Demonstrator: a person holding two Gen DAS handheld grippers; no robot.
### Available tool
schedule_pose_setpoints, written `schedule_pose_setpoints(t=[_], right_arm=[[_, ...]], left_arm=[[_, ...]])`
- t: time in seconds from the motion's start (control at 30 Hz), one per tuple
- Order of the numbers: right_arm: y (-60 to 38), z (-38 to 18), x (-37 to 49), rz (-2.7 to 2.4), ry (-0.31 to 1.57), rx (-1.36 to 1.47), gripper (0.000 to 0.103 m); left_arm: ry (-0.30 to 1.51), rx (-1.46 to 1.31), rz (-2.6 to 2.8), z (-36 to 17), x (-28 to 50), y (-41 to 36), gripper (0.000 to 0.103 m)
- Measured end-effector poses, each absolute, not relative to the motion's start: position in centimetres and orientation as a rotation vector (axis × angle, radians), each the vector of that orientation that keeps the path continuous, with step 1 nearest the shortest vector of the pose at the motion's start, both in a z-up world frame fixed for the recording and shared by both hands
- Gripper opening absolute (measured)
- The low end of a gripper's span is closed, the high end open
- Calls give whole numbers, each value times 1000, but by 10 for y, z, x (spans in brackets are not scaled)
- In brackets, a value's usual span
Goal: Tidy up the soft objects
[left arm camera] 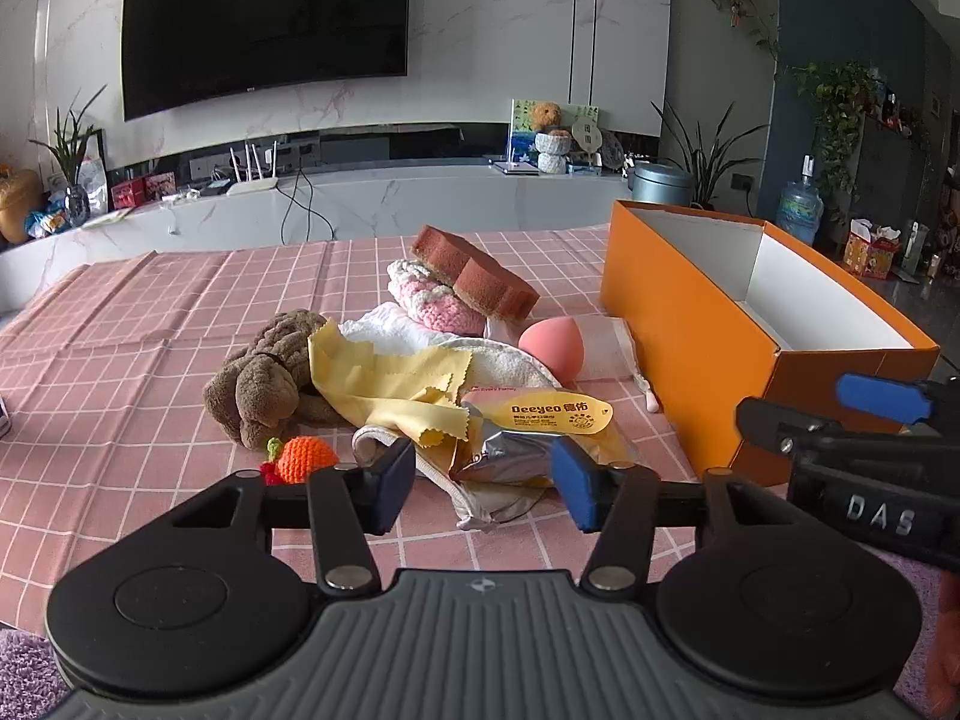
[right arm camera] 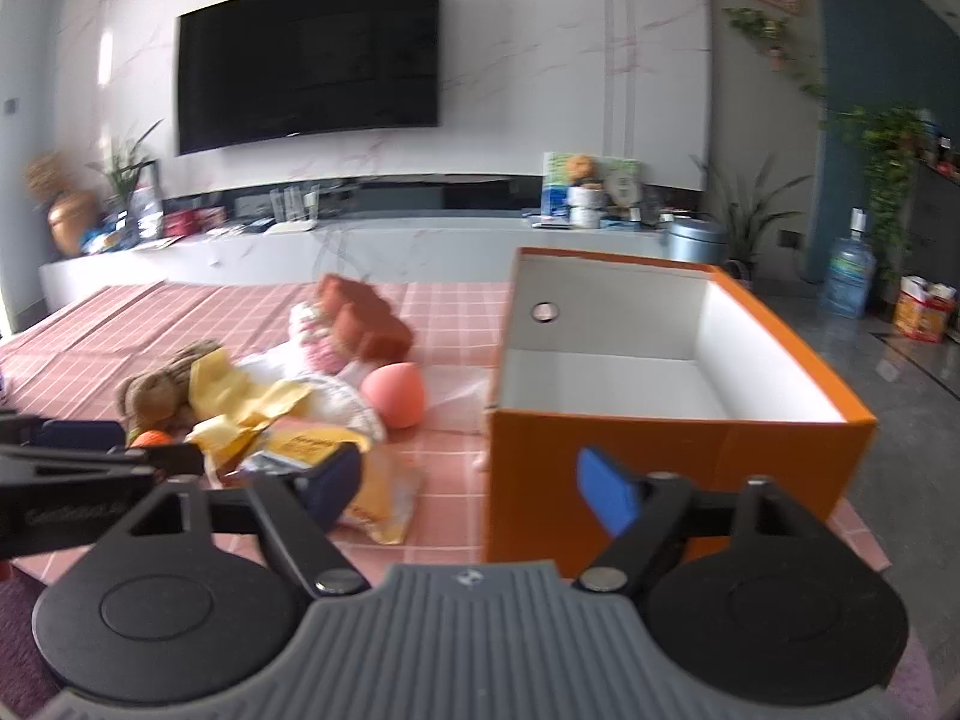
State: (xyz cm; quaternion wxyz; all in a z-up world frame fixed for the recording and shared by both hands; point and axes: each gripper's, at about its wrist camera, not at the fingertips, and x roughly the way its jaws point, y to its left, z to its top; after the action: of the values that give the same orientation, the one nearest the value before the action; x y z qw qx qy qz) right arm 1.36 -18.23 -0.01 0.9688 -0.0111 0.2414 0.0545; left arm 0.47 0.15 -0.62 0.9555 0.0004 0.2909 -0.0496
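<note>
Black tool (left arm camera: 483, 483), blue pads (left arm camera: 573, 483), ribbed grey body.

The left gripper (left arm camera: 483, 483) is held low and level, its two fingers spread wide with nothing between them. The right gripper (right arm camera: 474, 489) sits just beside it on the right, fingers likewise parted and empty.

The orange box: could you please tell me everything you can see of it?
The orange box is an open rectangular carton, apparently cardboard, orange outside and white inside, with no lid on it. A round finger hole pierces its far end wall. It looks empty where visible. It stands upright on the pink checked tablecloth, right of the pile of soft things. Nothing visibly touches it but the cloth.
</note>
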Motion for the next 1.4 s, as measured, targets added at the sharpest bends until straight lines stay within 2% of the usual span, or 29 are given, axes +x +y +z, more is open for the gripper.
schedule_pose_setpoints(t=[0.07,0.13,0.2,0.27,0.63,0.8,0.93,1.03,1.2,1.4], right_arm=[[-176,0,14,160,491,-31,74],[-168,-1,16,212,497,-50,72],[-160,-2,20,252,512,-71,62],[-154,-4,28,290,540,-79,59],[-123,-17,75,420,616,-261,59],[-113,-23,99,501,656,-360,71],[-102,-25,118,562,685,-443,71],[-95,-21,121,604,684,-501,70],[-79,-33,120,665,764,-628,52],[-76,-50,127,638,775,-696,54]], left_arm=[[605,-7,-111,-6,7,5,55],[626,-21,-116,-7,10,10,55],[631,-37,-116,-9,12,14,55],[630,-49,-109,-9,14,19,55],[716,-55,-69,-19,40,50,55],[744,-25,-77,-20,55,65,62],[759,-1,-78,-19,67,73,62],[764,-15,-84,-19,73,77,62],[778,-24,-93,-23,80,80,62],[795,-29,-93,-29,84,83,63]])
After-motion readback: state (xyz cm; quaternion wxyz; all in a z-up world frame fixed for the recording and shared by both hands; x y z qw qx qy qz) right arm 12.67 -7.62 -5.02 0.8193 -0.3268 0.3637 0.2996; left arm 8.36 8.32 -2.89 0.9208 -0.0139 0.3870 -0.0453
